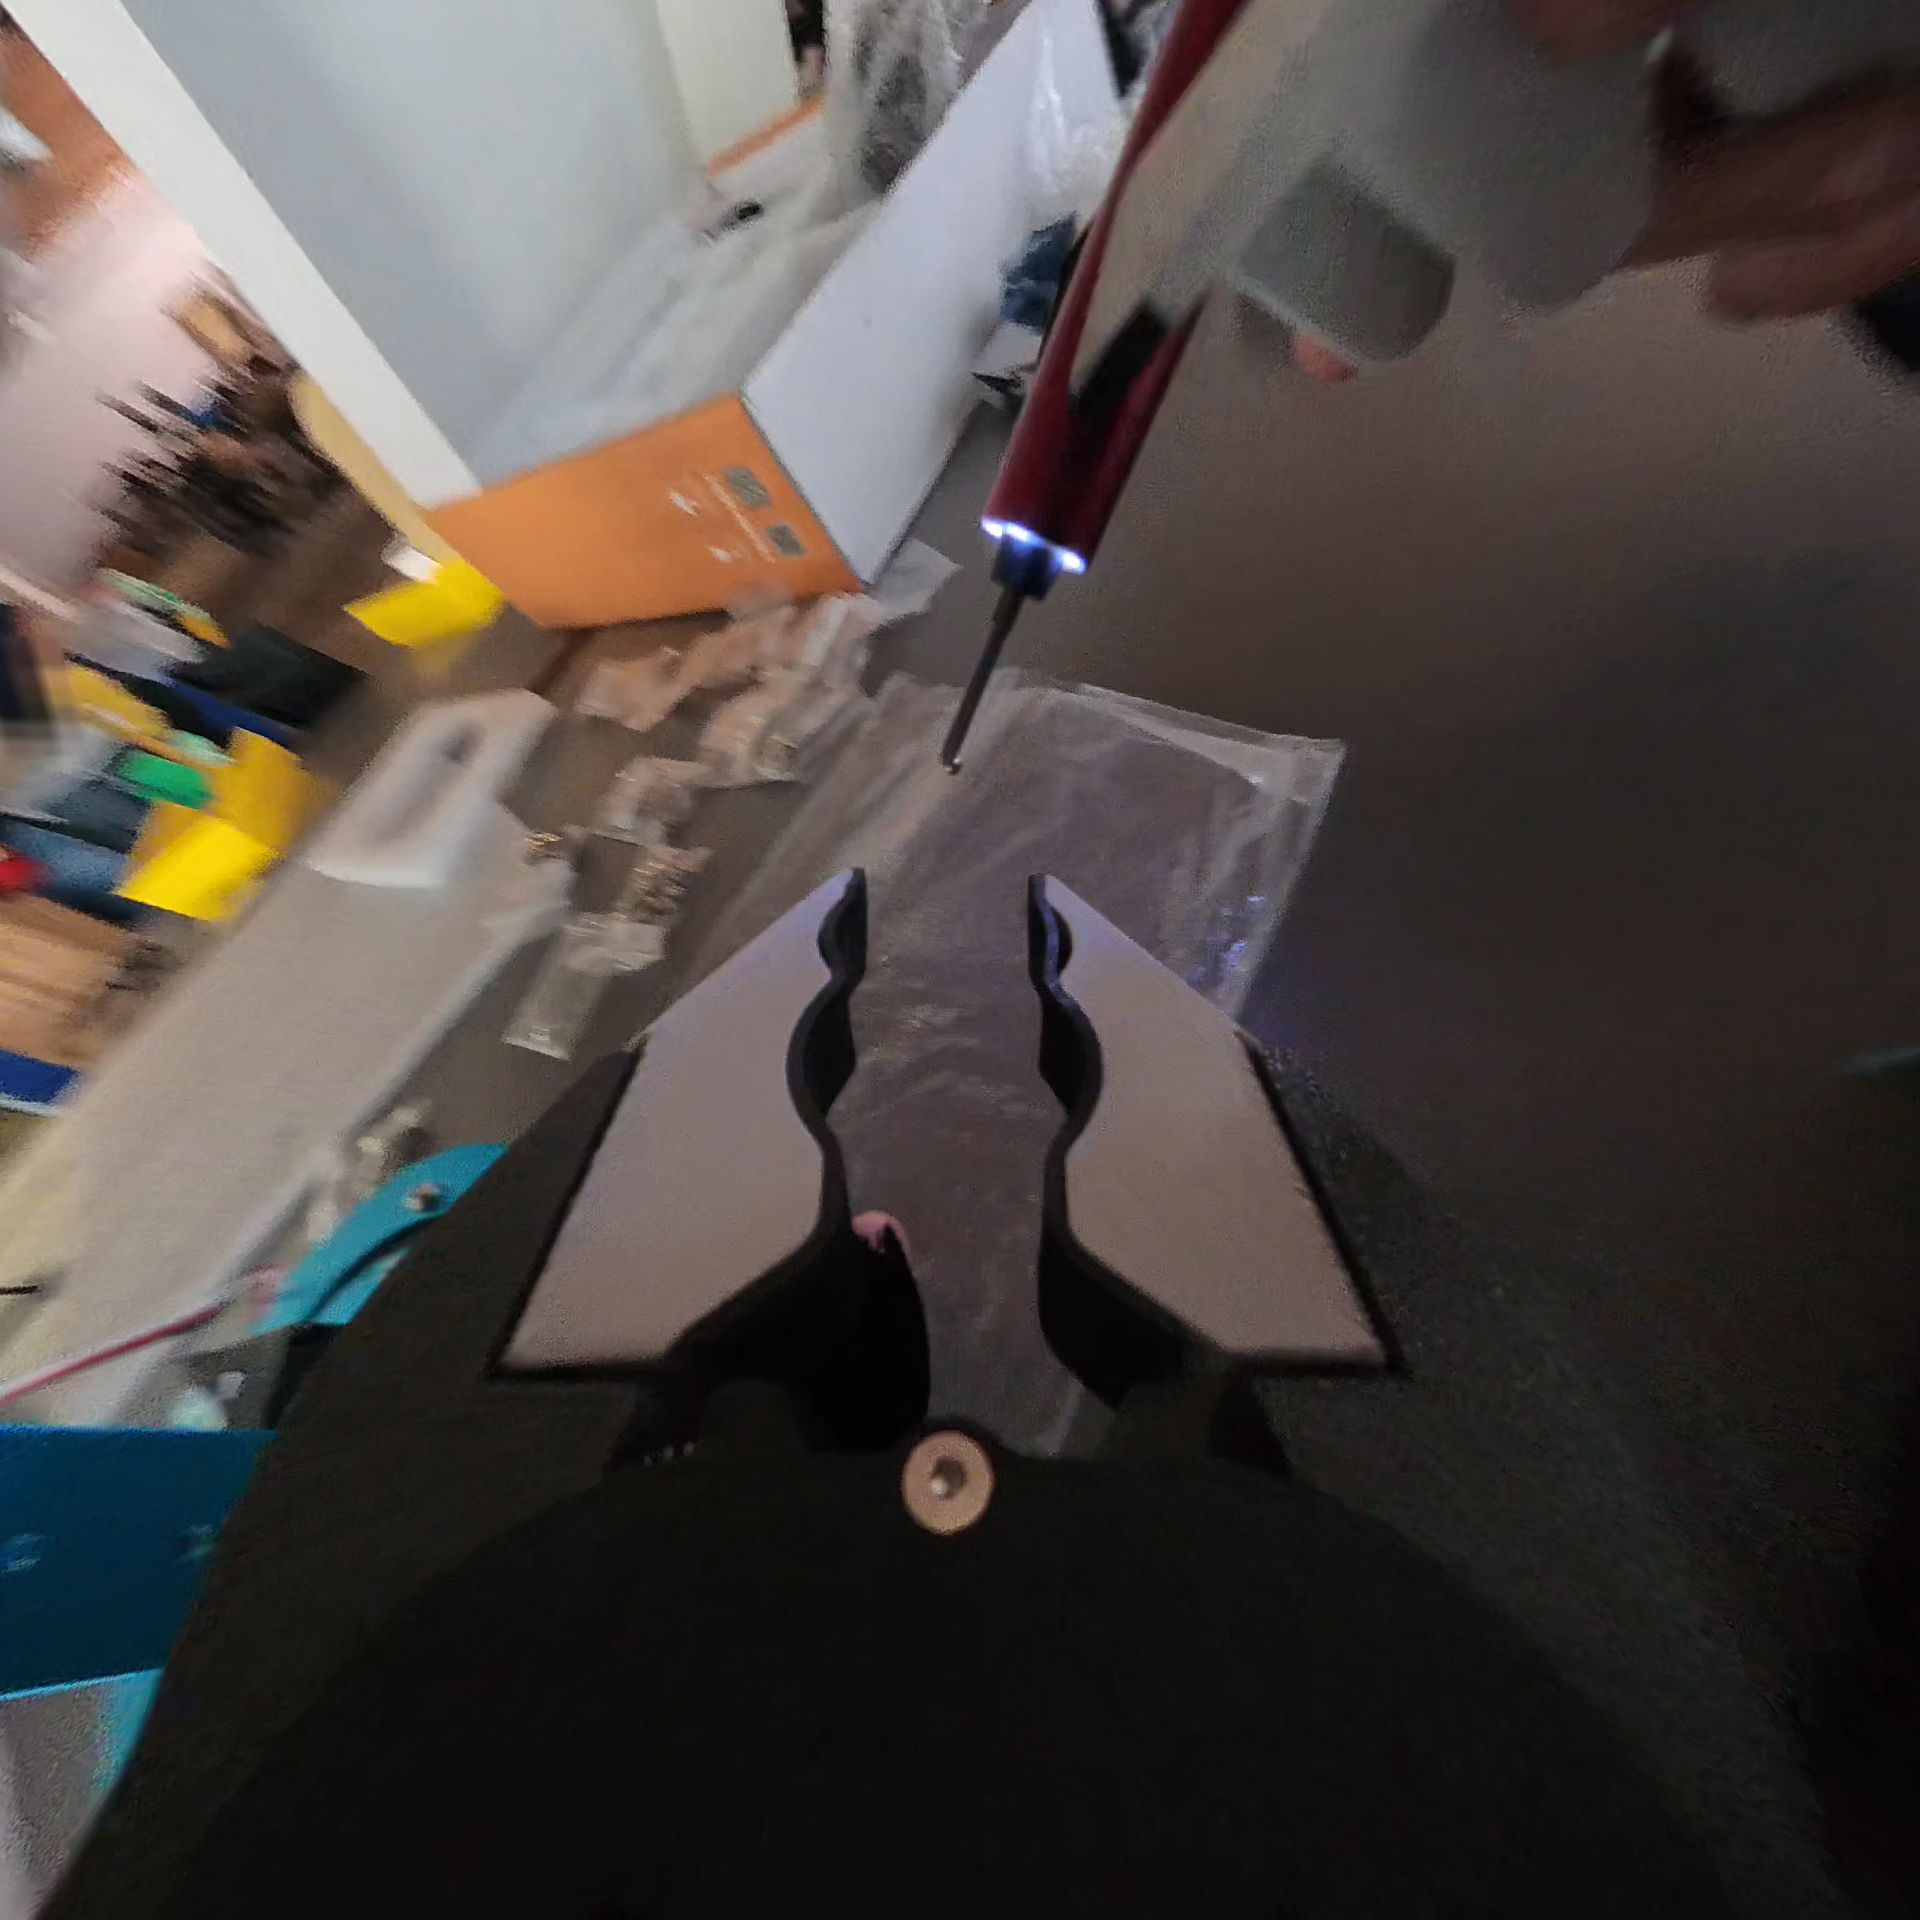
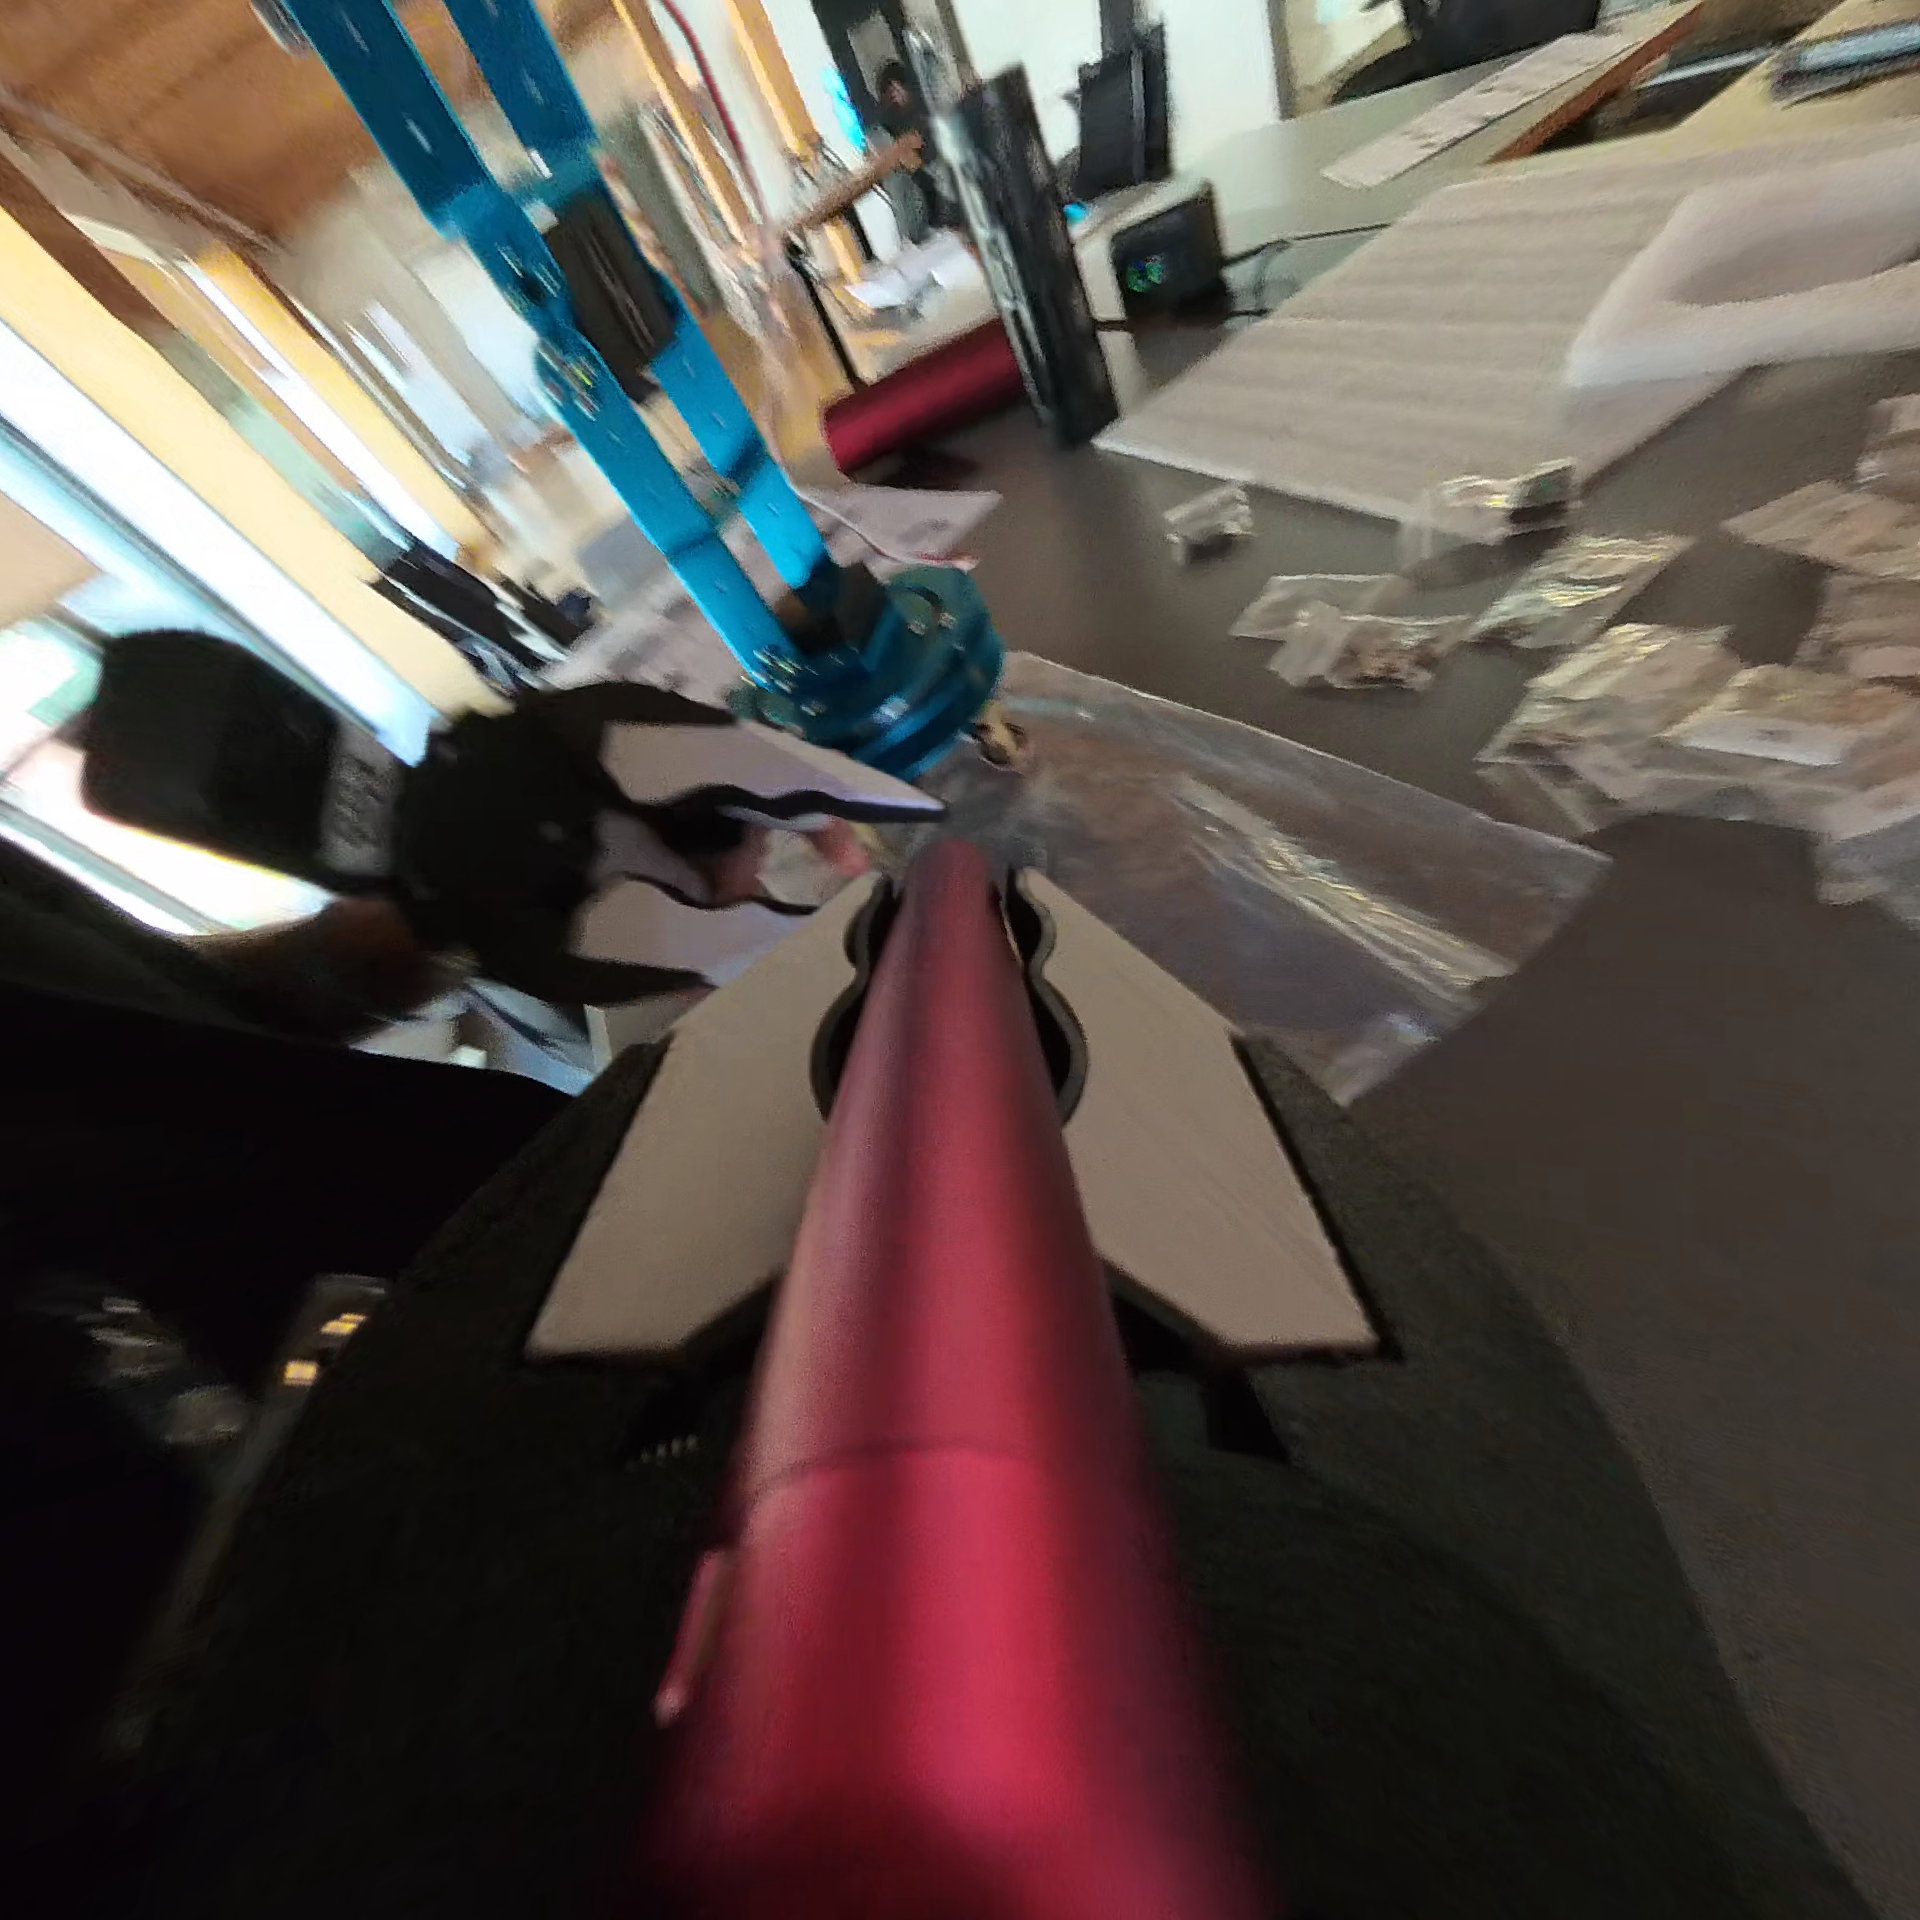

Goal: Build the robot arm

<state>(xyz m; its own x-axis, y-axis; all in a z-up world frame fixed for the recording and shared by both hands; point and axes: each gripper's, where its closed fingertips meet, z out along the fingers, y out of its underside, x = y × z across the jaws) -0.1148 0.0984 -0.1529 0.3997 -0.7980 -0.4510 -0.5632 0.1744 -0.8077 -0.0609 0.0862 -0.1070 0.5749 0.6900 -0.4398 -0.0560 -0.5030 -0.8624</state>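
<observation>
Between our two grippers, on the grey counter (image 1: 1558,727), lies a clear plastic bag (image 1: 1091,831), flat and empty-looking. We see the left gripper (image 1: 945,904) above the bag's near end, its fingers parted by a moderate gap and holding nothing. We see the right gripper (image 2: 951,904) closed around a red electric screwdriver (image 2: 935,1247), whose long axis runs forward along the fingers. From the left wrist view the screwdriver (image 1: 1081,395) slants down from the upper right, lamp ring lit, its thin bit (image 1: 977,675) ending just over the far part of the bag; we cannot tell whether it touches. A blue metal assembly (image 2: 862,665) stands at the bag's far left edge, nearest the left gripper (image 2: 727,842). Small packets (image 2: 1558,644) lie scattered to the right, an orange and white box (image 1: 727,499) farther off.
</observation>
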